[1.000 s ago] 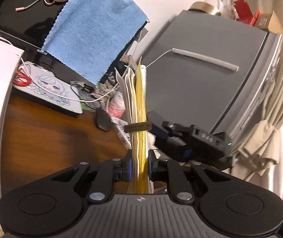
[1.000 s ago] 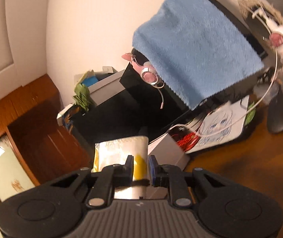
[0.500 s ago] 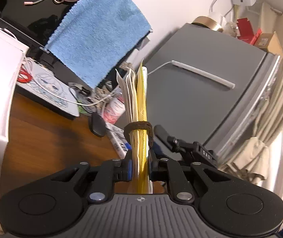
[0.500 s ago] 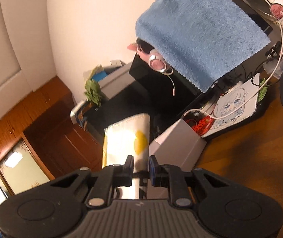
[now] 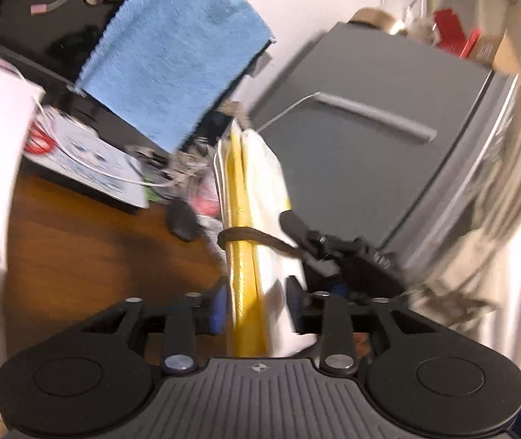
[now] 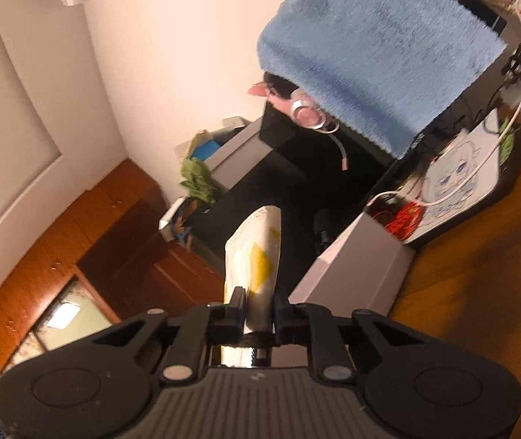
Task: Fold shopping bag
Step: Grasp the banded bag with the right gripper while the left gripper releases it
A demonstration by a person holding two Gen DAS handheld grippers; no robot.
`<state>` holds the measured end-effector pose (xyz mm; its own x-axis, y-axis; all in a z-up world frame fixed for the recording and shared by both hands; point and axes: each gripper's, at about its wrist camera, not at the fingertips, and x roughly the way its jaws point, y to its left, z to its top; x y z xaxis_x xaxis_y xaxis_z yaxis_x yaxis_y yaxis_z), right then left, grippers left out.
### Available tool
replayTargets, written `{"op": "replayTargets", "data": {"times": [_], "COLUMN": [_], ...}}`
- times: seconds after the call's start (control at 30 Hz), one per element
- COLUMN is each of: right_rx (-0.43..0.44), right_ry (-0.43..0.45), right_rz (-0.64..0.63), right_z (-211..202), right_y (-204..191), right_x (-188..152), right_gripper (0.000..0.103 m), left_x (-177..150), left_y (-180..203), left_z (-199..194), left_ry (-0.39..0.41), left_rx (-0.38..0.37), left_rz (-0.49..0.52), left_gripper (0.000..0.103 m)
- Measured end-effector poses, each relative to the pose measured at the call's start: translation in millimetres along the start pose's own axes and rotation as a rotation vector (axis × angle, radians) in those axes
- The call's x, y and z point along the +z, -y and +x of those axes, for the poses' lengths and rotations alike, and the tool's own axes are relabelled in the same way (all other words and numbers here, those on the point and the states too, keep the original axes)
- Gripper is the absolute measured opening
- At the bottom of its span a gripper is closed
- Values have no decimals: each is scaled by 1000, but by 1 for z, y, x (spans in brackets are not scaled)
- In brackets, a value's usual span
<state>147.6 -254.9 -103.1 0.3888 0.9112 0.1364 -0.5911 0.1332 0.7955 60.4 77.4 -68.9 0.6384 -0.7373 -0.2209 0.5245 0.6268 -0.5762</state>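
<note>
1. The folded shopping bag point(image 5: 260, 219), white with yellow, stands upright between the two jaws of the left claw point(image 5: 256, 307), at 12 o'clock in the left wrist view.
2. The left claw's jaws are opening; gaps show beside the bag, so the pads no longer press it.
3. A dark elastic band point(image 5: 249, 236) wraps the bag, stretched toward 3 o'clock.
4. The right claw point(image 6: 258, 309) is closing on the bag point(image 6: 256, 256), pads against it.
5. A blue towel point(image 5: 176, 55) hangs at 11 o'clock above the wooden bench point(image 5: 88, 248).
</note>
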Motion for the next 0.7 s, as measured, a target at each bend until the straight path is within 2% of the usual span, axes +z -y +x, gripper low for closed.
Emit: {"op": "replayTargets", "data": {"times": [0.07,0.13,0.27,0.43,0.5,0.53,0.57,0.67,0.7], "right_rx": [-59,-165,-385,-577,-633,-661,-681,-743,-763], "right_ry": [10,-12,-123,-253,-304,-325,-346,-396,-413], "right_rz": [6,30,16,-56,-98,-114,-131,-189,-213], "right_z": [-5,-7,2,24,35,39,42,51,54], "right_y": [2,7,18,33,37,39,41,45,44], "right_x": [8,16,33,52,58,61,63,69,70], "right_gripper": [14,14,14,14,15,17,19,27,42], "left_x": [1,0,-1,10,14,15,17,20,22], "left_y": [6,13,30,47,55,60,65,70,72], "left_z": [1,4,10,14,13,12,11,1,-1], "left_ry": [-19,-37,-57,-126,-140,-140,-136,-94,-90], "left_rx": [59,117,244,264,304,336,366,403,415], "left_rz": [33,72,162,201,223,238,252,273,281], "left_gripper": [53,68,70,78,84,91,92,93,93]}}
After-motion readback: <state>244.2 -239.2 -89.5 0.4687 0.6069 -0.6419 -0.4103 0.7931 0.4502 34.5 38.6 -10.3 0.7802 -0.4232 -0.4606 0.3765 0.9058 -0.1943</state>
